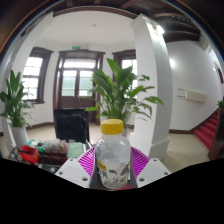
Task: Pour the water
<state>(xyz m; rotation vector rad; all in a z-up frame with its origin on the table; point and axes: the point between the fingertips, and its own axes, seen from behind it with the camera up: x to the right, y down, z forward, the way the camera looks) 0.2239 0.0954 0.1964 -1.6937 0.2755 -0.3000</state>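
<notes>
Room with potted plant (122, 95) behind, level hand-held gripper (113, 163) pinching upright yellow-capped bottle (113, 155)

A bright indoor hall with white walls (185, 70) and a white ceiling (100, 20). At the far end stands a dark wooden double door (77, 80) with glass panes, daylight coming through. A dark-framed window (33, 75) sits to one side of it — another window (126, 68) to the other. A white square pillar (153, 85) rises nearer. Two tall leafy potted plants stand in the room — one (14, 100) by the first window, one (118, 95) near the pillar. A red-carpeted staircase (208, 130) climbs beyond the pillar. The floor (45, 130) is pale.
</notes>
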